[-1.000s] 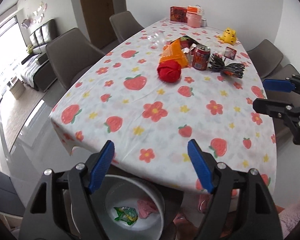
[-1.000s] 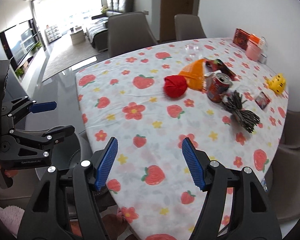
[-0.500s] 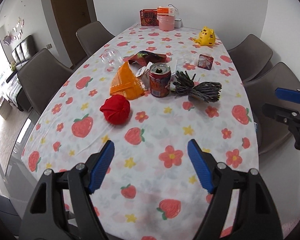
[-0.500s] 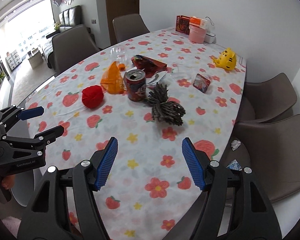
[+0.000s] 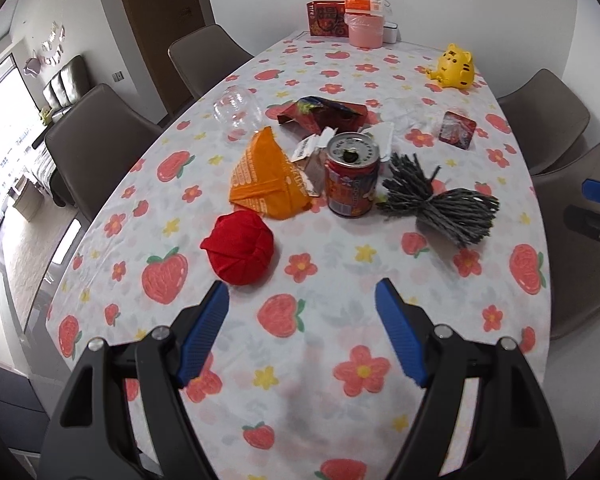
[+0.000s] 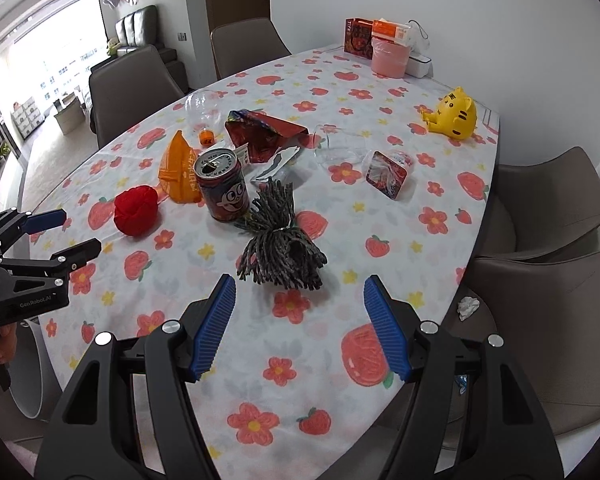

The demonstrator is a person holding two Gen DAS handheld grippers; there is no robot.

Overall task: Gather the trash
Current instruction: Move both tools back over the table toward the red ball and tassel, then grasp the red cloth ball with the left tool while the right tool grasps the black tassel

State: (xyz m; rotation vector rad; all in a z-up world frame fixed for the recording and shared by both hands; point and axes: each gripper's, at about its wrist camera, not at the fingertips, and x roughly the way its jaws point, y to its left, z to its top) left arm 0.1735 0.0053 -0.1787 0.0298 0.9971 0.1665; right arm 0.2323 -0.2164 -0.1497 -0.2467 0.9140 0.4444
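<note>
Trash lies mid-table on the strawberry tablecloth [image 5: 292, 364]: a red crumpled ball [image 5: 239, 253], an orange wrapper [image 5: 266, 176], an opened red drink can [image 5: 352, 174] standing upright, a grey string bundle [image 5: 444, 200] and a dark red foil wrapper [image 5: 324, 114]. My left gripper [image 5: 302, 300] hovers open and empty over the near table, just short of the red ball. My right gripper [image 6: 300, 294] is open and empty too, just short of the string bundle [image 6: 280, 248], with the can [image 6: 221, 184] and red ball [image 6: 136, 210] beyond to the left.
A clear plastic dome [image 5: 236, 110], a small red packet [image 5: 457, 128], a yellow tiger toy [image 5: 454, 66] and a pink tub with boxes [image 5: 365, 30] sit farther back. Grey chairs [image 6: 548, 312] ring the table. A white bin rim [image 6: 28, 376] shows at lower left; crumpled paper [image 6: 468, 307] lies on a chair.
Both grippers have swung from the bin at the table's end toward the pile of trash, which now looks closer and more central. Jaws stayed as wide as before.
</note>
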